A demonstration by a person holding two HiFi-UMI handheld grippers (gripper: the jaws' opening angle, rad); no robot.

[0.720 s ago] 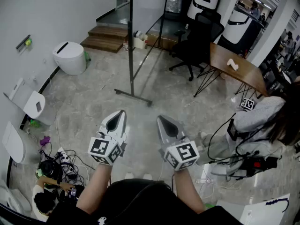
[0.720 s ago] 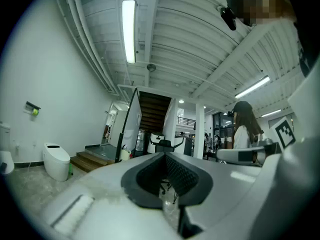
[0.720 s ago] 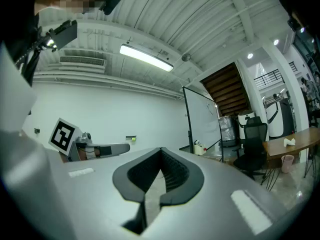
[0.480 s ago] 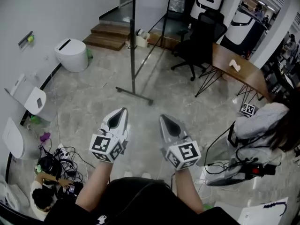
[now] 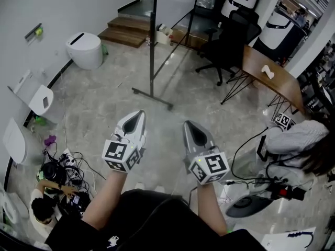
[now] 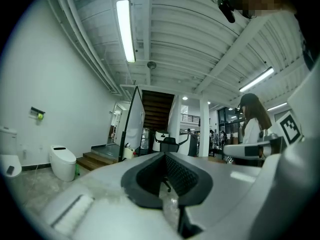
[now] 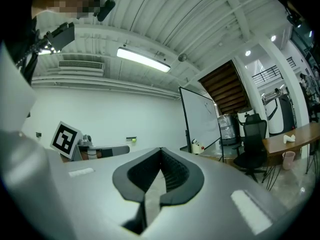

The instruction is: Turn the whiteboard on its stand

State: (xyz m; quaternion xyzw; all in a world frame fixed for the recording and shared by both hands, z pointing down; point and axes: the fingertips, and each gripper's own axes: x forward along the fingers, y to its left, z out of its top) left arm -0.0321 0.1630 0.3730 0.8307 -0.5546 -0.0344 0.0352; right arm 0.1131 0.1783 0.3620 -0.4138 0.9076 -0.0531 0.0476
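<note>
The whiteboard (image 5: 172, 1) stands on its black wheeled stand (image 5: 152, 61) across the stone floor, edge-on to me at the top of the head view. Its foot bar (image 5: 152, 98) lies well ahead of both grippers. The left gripper (image 5: 138, 114) and the right gripper (image 5: 189, 124) are held side by side in front of my body, pointing toward the stand. Both are shut with nothing between the jaws and touch nothing. The left gripper view shows the whiteboard (image 6: 131, 121) far off beyond the shut left gripper (image 6: 164, 156). In the right gripper view the whiteboard (image 7: 202, 121) stands beyond the right gripper (image 7: 161, 151).
A white toilet (image 5: 86, 50) stands at the left wall, with wooden steps (image 5: 125, 30) behind. A black office chair (image 5: 230, 38) and a wooden table (image 5: 272, 77) sit right of the stand. A seated person (image 5: 298, 140) is at right, and cables (image 5: 63, 177) lie at left.
The whole view has shifted a little, so the stand and the toilet sit slightly higher in the frame. Both grippers stay shut and side by side.
</note>
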